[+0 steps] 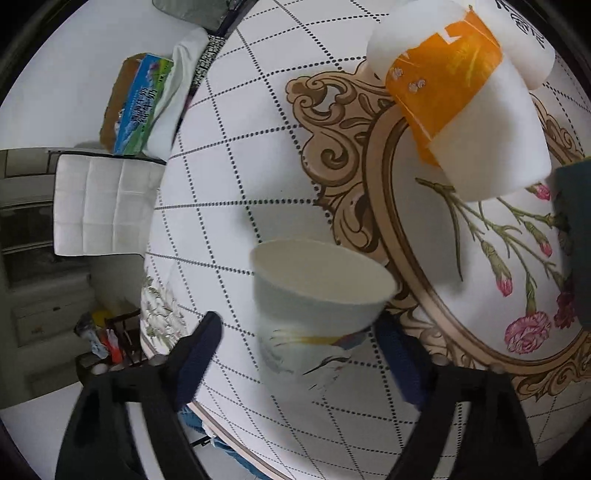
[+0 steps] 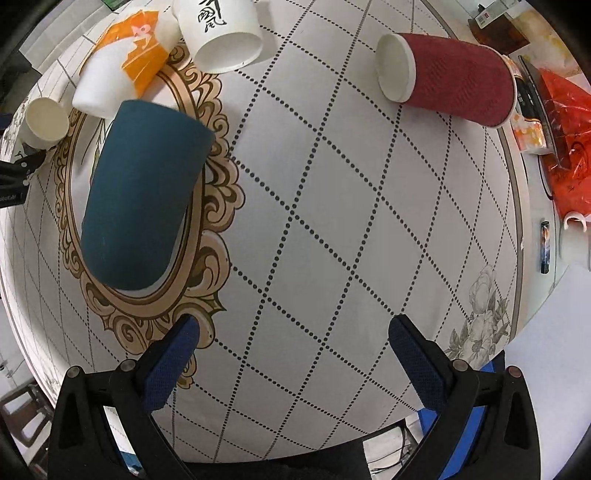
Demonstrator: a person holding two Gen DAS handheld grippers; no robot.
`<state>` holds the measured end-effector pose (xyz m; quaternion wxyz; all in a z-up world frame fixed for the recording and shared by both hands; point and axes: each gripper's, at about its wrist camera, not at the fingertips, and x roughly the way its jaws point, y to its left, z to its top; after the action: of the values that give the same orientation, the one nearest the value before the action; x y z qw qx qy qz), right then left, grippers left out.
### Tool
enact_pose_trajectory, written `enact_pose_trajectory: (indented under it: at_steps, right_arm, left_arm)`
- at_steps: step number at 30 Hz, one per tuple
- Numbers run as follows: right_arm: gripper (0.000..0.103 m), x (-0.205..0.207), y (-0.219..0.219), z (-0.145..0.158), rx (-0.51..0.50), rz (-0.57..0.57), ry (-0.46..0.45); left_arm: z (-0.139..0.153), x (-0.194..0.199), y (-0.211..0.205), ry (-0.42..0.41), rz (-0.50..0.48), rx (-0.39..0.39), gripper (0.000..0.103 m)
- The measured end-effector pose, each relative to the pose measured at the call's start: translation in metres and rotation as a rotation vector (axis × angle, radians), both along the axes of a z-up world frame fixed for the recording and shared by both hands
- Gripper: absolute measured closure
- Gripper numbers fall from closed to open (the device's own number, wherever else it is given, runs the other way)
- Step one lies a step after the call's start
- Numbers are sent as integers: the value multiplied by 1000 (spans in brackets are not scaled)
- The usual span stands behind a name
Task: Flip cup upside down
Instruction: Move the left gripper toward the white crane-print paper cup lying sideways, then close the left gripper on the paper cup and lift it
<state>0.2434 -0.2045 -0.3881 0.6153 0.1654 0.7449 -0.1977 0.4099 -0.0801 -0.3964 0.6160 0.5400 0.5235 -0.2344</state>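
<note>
A small white paper cup with a crane print (image 1: 317, 306) stands mouth up on the patterned table (image 1: 258, 155), between the fingers of my left gripper (image 1: 299, 332). The jaws are wide open, with a gap on each side of the cup. The same cup shows small at the far left of the right wrist view (image 2: 44, 123). My right gripper (image 2: 293, 332) is open and empty above the table, with nothing between its fingers.
A dark teal cup (image 2: 144, 192), an orange-and-white cup (image 2: 118, 62), a white cup with black script (image 2: 221, 33) and a red ribbed cup (image 2: 454, 77) stand mouth down on the table. A tissue box (image 1: 136, 103) sits beyond the left edge. Red bag (image 2: 565, 147) at right.
</note>
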Motion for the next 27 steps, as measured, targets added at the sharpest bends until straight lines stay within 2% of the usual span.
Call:
enact_pose_trajectory:
  at_steps: [4,8,11,18,27]
  right_arm:
    - [0,4,-12,2,-3,-6,-1]
    - [0,18,-22,4,-5,-16,-4]
    - [0,22,-29,5,-7,-21,-4]
    - [0,19,-38,10,-16,-39,-13]
    - [0,10,-47,15,-13,-44,-37]
  left_arm:
    - [-4,0,-6,15,0,-8,38]
    - [-4,-1,-10,8,2,-15,40]
    - [-1,2,-10,12,44,-35,41]
    - [11,22,4,53,276,-104,42]
    - [37,16,34,149,542,-209,42]
